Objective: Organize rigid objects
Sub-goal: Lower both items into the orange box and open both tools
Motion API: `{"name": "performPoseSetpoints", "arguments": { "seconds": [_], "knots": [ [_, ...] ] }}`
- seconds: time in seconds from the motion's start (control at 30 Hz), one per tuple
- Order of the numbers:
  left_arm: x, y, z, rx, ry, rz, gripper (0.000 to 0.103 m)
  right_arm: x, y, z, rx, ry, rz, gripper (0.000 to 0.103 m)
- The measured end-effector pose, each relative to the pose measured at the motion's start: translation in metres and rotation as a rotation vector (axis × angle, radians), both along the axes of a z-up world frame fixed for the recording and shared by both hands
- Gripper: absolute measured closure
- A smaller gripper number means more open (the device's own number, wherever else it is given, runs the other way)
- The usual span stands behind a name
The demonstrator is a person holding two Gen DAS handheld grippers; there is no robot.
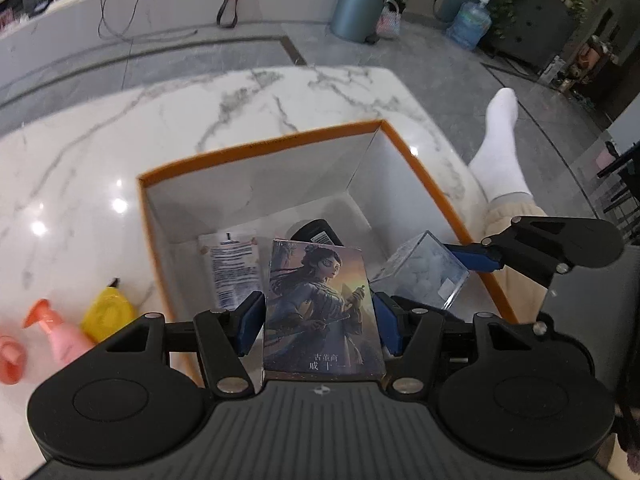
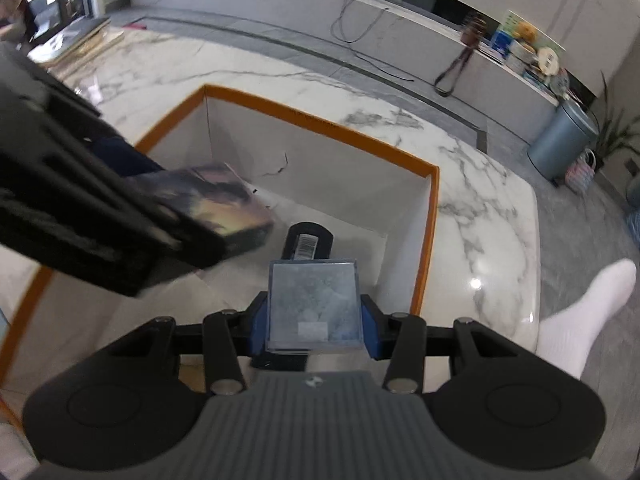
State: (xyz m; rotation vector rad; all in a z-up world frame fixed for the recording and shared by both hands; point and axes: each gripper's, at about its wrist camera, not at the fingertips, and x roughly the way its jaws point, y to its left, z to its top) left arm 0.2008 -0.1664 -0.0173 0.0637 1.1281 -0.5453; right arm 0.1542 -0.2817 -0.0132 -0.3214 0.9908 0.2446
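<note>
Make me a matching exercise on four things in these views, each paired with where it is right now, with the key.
Things:
1. illustrated picture box
2. clear plastic cube box
3. black flat device with a barcode label
4. yellow plastic bottle

Places:
A. lying on the floor of the orange-rimmed white box
B. gripped in the left tool
C. on the white marble table, outside the box
D. gripped in the right tool

Pairs: 1-B, 2-D, 3-A, 4-C
</note>
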Motion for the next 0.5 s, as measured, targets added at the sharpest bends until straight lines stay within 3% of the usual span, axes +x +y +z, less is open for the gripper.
{"name": "performPoseSetpoints", "arguments": {
  "seconds": [0.23,0.5],
  "knots": [
    [0.029,-0.009,-0.032,-0.007,0.085,0.078,0.036,0.025,-0.005,-0.02,-0.064,0.021,0.1,0.057],
    [0.038,-0.017,-0.051,0.018,0.089,0.12,0.036,0.031,0.007,-0.035,-0.214,0.002,0.216,0.057]
  ]
}}
